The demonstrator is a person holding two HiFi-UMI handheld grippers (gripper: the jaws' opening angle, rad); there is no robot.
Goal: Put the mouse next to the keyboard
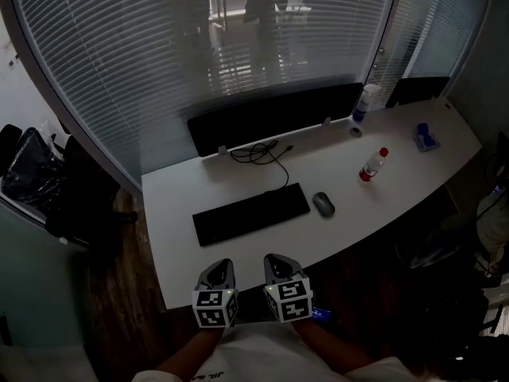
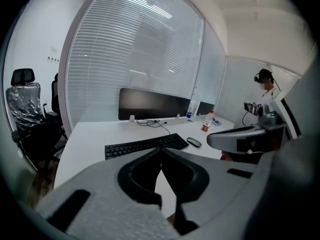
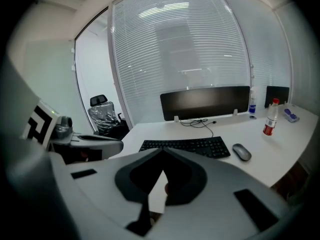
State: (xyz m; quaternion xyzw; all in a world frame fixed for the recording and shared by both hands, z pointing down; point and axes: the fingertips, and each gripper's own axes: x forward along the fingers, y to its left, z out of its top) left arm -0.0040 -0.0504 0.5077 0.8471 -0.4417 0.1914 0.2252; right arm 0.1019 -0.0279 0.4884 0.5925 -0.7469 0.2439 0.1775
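Note:
A black keyboard [image 1: 250,213] lies on the white desk [image 1: 175,193], and a grey mouse [image 1: 323,204] rests just right of it, a small gap apart. The left gripper view has the keyboard [image 2: 145,145] and mouse [image 2: 194,142] ahead; the right gripper view shows the keyboard [image 3: 185,146] and mouse [image 3: 241,152] too. My left gripper [image 1: 221,266] and right gripper [image 1: 274,260] hover side by side at the desk's near edge, short of the keyboard. Both are shut with their tips touching and nothing between them.
A dark monitor [image 1: 274,116] stands at the back with a coiled cable [image 1: 262,151] in front of it. To the right are a red-capped bottle [image 1: 372,165], a white bottle [image 1: 363,103] and a blue object [image 1: 425,138]. Office chairs [image 1: 32,173] stand left. A person [image 2: 265,91] stands far right.

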